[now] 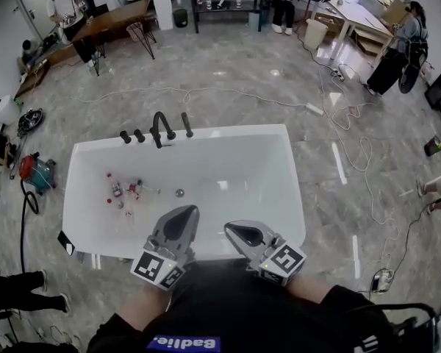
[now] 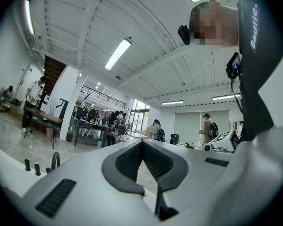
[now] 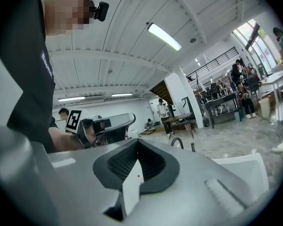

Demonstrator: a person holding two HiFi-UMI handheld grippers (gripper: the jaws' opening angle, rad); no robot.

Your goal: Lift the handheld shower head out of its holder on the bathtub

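Hovering over the near rim of the bathtub point(image 1: 235, 131), the left gripper point(image 1: 182, 216) has its jaws pressed together on nothing. The right gripper point(image 1: 239, 232), beside it over the same rim, is likewise closed and empty. On the bathtub's far rim stand two knobs point(image 1: 125, 137), a black faucet point(image 1: 160, 129) and, rightmost, the handheld shower head point(image 1: 186, 125), upright in its holder and well apart from both jaws. Small red-and-white items point(image 1: 121, 190) lie on the bathtub floor.

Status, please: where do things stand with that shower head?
Left gripper, right gripper shut, empty, at tub's near rim. Shower head in holder, far rim. Nothing blocking.
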